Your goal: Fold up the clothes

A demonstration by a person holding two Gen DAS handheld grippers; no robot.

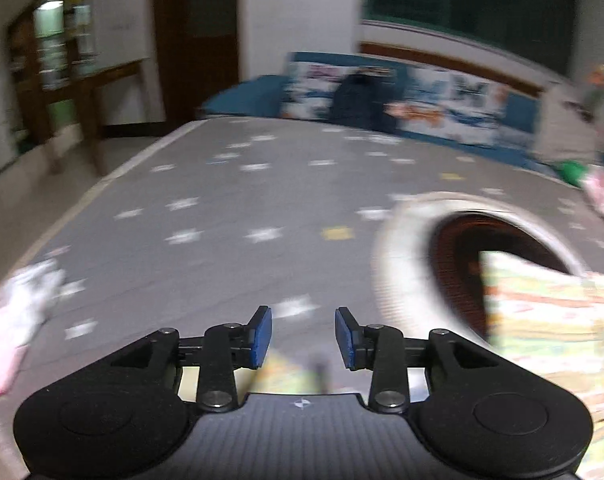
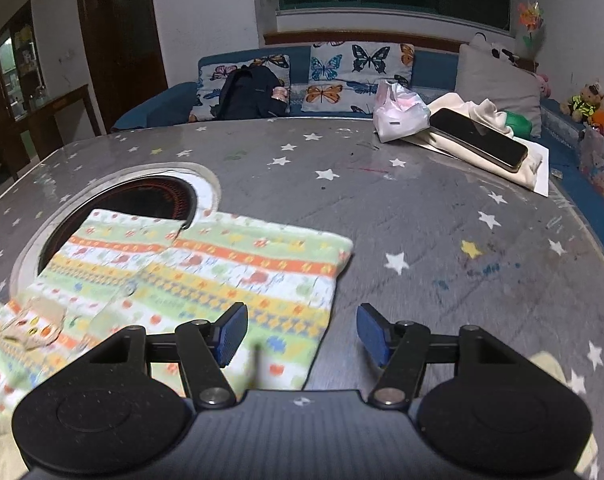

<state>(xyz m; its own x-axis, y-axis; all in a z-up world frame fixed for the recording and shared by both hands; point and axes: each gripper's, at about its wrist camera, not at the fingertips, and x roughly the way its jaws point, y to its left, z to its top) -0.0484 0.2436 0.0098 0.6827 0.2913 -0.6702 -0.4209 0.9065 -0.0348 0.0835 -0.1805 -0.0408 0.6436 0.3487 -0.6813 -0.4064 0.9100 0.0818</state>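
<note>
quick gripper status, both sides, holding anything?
Left gripper: open, nothing between the fingers.
Right gripper: open, holding nothing; it hovers over the edge of the striped garment.

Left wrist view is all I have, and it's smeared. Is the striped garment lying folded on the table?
Observer: Yes. In the right wrist view the striped garment lies flat on the star-patterned table, its sleeve folded over the body.
Operator: Is the right gripper holding it?
Observer: No. The right gripper is open, with only the garment's right edge under its left finger.
Operator: Anything at the table's far side that I can't make out?
Observer: A dark phone rests on cream cloth at the far right, beside a white plastic bag.
</note>
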